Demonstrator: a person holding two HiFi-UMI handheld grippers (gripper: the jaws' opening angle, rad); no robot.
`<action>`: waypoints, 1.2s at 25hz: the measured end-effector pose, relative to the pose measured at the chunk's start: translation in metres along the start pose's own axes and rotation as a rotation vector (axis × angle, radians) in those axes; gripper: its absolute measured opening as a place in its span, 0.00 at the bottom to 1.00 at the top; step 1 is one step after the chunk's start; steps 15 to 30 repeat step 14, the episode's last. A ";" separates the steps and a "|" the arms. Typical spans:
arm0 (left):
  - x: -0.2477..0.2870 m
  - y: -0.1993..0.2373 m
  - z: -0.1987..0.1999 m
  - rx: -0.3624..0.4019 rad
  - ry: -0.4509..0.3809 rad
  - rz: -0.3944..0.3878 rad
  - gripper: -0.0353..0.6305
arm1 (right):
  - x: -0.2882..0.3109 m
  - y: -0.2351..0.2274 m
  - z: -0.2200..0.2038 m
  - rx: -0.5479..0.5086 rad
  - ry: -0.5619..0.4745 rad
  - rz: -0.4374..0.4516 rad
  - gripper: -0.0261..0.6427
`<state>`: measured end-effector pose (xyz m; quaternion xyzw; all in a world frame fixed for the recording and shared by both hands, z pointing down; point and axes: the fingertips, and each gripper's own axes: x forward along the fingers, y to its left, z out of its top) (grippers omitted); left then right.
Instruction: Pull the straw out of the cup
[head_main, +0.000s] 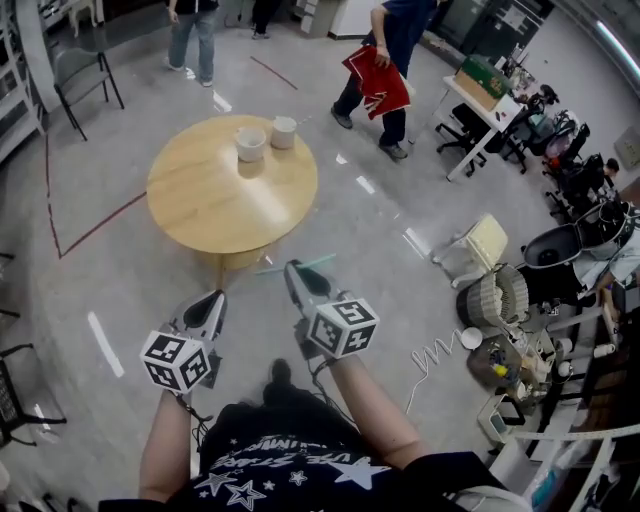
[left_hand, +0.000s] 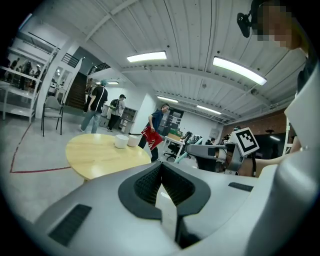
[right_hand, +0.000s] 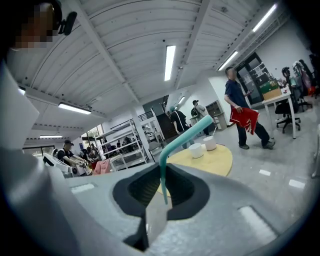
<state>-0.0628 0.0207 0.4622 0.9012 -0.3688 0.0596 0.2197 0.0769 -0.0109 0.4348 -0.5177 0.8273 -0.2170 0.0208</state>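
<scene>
A teal bent straw (right_hand: 175, 145) is clamped between the jaws of my right gripper (right_hand: 163, 186), its long end sticking up and to the right. In the head view the straw (head_main: 300, 266) lies level across the right gripper (head_main: 293, 272), over the floor in front of the round wooden table (head_main: 215, 205). Two white cups (head_main: 250, 143) (head_main: 284, 131) stand at the table's far side, with no straw in either. My left gripper (head_main: 205, 305) hangs beside the right one, jaws together and empty (left_hand: 161, 172). Both grippers are well short of the table.
A person carrying a red bag (head_main: 378, 80) walks beyond the table. A black chair (head_main: 85, 65) stands at the far left. A desk (head_main: 480, 100), office chairs and piled equipment (head_main: 520, 300) crowd the right side. A coiled cable (head_main: 430, 355) lies on the floor.
</scene>
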 end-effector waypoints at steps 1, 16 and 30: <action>-0.007 -0.002 -0.002 -0.001 -0.001 -0.005 0.06 | -0.004 0.007 -0.003 0.000 -0.003 -0.004 0.08; -0.064 -0.017 -0.029 0.009 -0.010 -0.052 0.06 | -0.050 0.055 -0.039 -0.016 -0.018 -0.047 0.08; -0.064 -0.017 -0.029 0.009 -0.010 -0.052 0.06 | -0.050 0.055 -0.039 -0.016 -0.018 -0.047 0.08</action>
